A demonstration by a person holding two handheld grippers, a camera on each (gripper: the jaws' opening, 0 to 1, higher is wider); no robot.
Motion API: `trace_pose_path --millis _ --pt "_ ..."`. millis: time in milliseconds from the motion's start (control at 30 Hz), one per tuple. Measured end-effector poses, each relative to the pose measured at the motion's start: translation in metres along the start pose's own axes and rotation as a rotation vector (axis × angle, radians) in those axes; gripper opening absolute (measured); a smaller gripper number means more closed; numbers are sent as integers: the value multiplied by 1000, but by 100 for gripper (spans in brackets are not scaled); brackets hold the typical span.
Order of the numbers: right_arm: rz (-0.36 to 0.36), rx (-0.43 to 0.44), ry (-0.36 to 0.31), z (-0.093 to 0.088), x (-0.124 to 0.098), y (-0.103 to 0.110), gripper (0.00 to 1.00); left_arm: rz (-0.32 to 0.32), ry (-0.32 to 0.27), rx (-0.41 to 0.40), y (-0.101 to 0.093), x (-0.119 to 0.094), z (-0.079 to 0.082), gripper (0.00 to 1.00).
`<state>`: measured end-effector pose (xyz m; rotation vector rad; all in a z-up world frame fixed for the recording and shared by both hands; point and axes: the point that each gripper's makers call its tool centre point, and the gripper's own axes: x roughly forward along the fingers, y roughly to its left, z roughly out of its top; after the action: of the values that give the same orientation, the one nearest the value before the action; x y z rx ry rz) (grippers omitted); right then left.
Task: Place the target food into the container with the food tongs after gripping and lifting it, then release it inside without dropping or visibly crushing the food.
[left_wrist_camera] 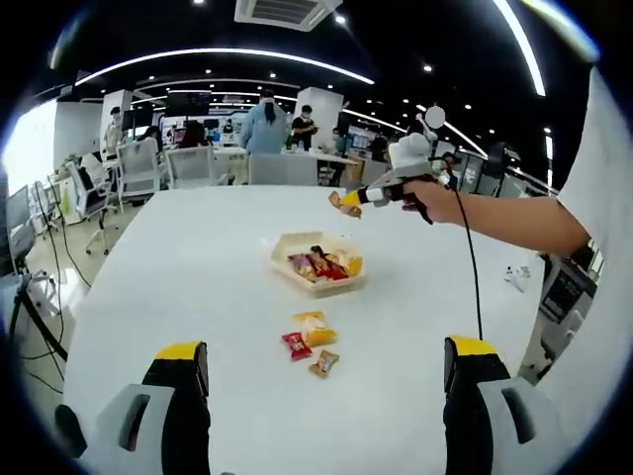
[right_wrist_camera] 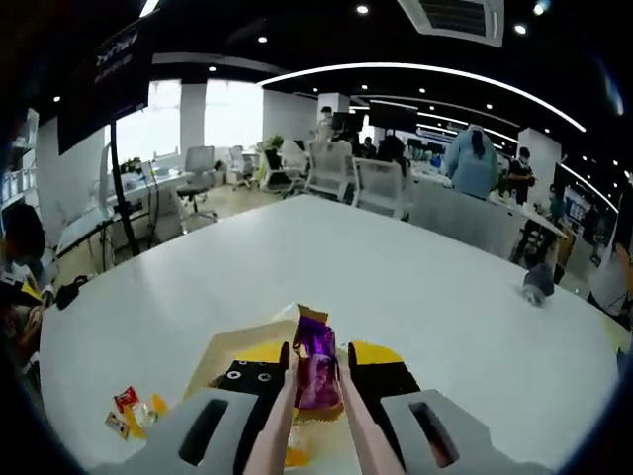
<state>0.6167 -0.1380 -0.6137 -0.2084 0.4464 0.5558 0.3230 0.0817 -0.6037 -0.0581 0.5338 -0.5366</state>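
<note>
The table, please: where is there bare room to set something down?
The white table lies bare left of the container and beyond it toward the chairs. It is crowded only at the container and the loose snack packets just before it.

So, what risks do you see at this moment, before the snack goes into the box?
1. The right gripper holds the purple snack packet in the air through tongs; the packet may slip before it is over the container.
2. The container already holds several packets, so the new one may slide off the pile onto the table.
3. Squeezing harder to prevent slipping may crush the snack.
</note>
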Motion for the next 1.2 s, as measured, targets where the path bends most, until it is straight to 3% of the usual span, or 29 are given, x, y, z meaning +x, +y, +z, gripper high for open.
trace_pose_path --millis 133,600,833,1067,1200 --pt "13 -6 28 -8 1 5 26 5 -2 3 0 -1 1 100" --pt "55 13 -20 -3 -29 38 27 12 -23 2 -3 -5 3 100" --pt "70 37 -67 -6 -63 63 28 6 -31 19 -12 -9 1 100" --pt "65 44 -46 -27 -95 82 28 -21 -39 29 -19 -6 -1 100" --pt "42 90 -47 -34 -116 87 28 -43 -54 36 -22 -5 3 100"
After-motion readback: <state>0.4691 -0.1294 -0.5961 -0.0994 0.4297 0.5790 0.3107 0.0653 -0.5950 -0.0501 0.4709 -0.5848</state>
